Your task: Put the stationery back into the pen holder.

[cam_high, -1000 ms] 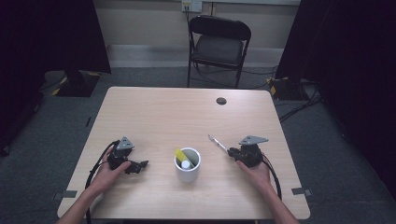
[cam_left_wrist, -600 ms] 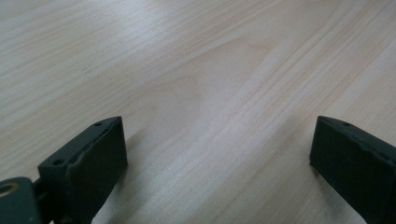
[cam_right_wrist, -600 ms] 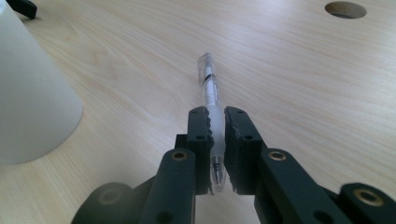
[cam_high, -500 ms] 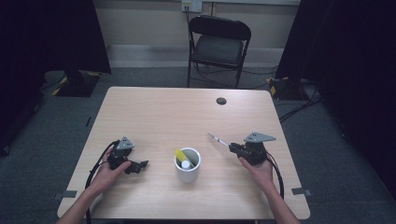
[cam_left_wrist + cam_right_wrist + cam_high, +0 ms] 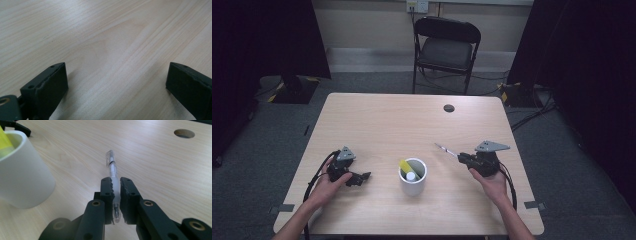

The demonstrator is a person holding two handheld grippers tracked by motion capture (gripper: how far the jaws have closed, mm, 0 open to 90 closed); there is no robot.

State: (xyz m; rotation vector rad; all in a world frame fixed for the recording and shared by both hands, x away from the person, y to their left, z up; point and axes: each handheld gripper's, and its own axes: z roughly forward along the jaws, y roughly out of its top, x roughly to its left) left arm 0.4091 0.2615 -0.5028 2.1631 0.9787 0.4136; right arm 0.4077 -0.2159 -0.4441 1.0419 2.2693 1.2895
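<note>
Lifted since the earlier frame, the right tool [image 5: 115, 195] now carries its clear plastic pen [image 5: 111, 168] higher off the pale wooden bench [image 5: 377, 120], jaws clamped on the barrel. To seat it well, I judge it should tip upright over the white cylindrical cup [image 5: 412, 176], clear of the yellow marker [image 5: 404, 165]. The left tool [image 5: 115, 82] rests wide open, holding nothing.

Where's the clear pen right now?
The clear pen is clamped in the right gripper, on the high view's right side, above the table, pointing away from the person, just right of the white cup.
</note>
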